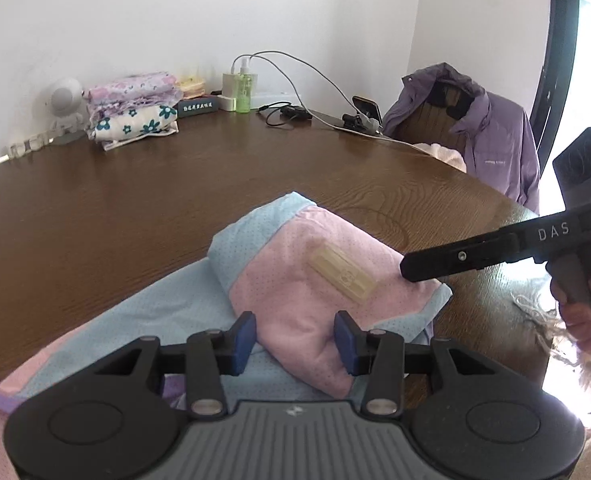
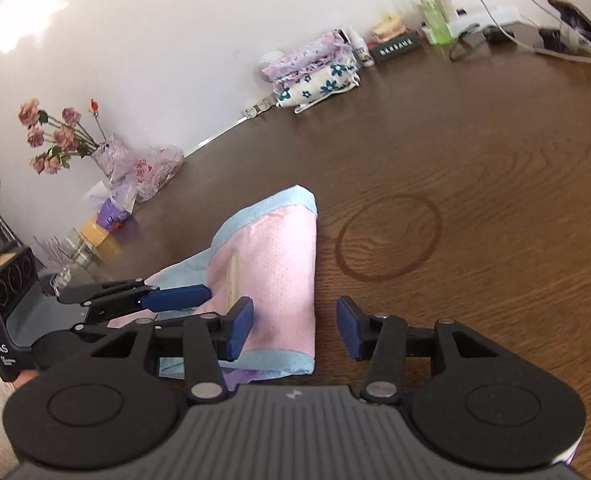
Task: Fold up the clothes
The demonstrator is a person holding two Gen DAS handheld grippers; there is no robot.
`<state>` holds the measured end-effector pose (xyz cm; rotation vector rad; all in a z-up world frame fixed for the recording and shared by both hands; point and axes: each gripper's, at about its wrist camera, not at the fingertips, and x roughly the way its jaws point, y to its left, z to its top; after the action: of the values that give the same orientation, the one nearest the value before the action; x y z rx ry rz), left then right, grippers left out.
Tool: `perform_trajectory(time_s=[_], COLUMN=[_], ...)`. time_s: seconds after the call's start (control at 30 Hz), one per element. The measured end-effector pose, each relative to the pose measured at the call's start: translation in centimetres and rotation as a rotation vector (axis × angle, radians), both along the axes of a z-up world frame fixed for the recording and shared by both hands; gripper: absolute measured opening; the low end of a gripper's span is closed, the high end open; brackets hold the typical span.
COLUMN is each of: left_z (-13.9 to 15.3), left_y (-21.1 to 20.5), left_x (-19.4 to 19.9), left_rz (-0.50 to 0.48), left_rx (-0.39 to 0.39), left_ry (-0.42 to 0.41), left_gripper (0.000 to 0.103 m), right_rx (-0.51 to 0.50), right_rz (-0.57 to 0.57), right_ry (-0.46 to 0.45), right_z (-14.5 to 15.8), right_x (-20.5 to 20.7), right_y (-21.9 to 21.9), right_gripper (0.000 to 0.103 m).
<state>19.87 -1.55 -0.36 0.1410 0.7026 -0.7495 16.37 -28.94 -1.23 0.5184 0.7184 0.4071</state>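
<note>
We are hovering both open hand-held grippers, left and right, over the folded pink-and-blue mesh garment at the brown wooden table's six o'clock

"DAS" in white on right gripper body, right of left fingers. "AS" on left gripper body. Dark box label far ahead: unreadable.

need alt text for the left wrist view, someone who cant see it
A partly folded pink and light-blue mesh garment lies on a dark brown wooden table, with the left gripper open, its jaws either side of the pink fold. The right gripper reaches in from the right, its tip at the garment's edge.
</note>
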Motion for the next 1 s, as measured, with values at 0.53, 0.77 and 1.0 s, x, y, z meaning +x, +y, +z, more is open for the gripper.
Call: perform_trajectory(time_s=[0.53, 0.77, 1.0], left_z=[1.0, 1.4, 1.9], left_y=[3.4, 2.5, 0.7], left_x=[4.4, 5.4, 4.9], left_rz=[0.14, 0.154, 0.141], left_rx=[-0.22, -0.181, -0.072], left_ry=[0.148, 0.118, 0.011], left_gripper=[0.044, 0.015, 0.004], right_rx=[0.084, 0.043, 0.007], right_rz=[-0.002, 0.007, 0.007], right_ry=[0.045, 0.023, 0.008], right_z=[-1.0, -0.8, -0.6], right_x=[-0.1, -0.3, -0.4], right_y=[0.6, 0.9, 1.3], right_gripper=[0.02, 0.02, 0.02])
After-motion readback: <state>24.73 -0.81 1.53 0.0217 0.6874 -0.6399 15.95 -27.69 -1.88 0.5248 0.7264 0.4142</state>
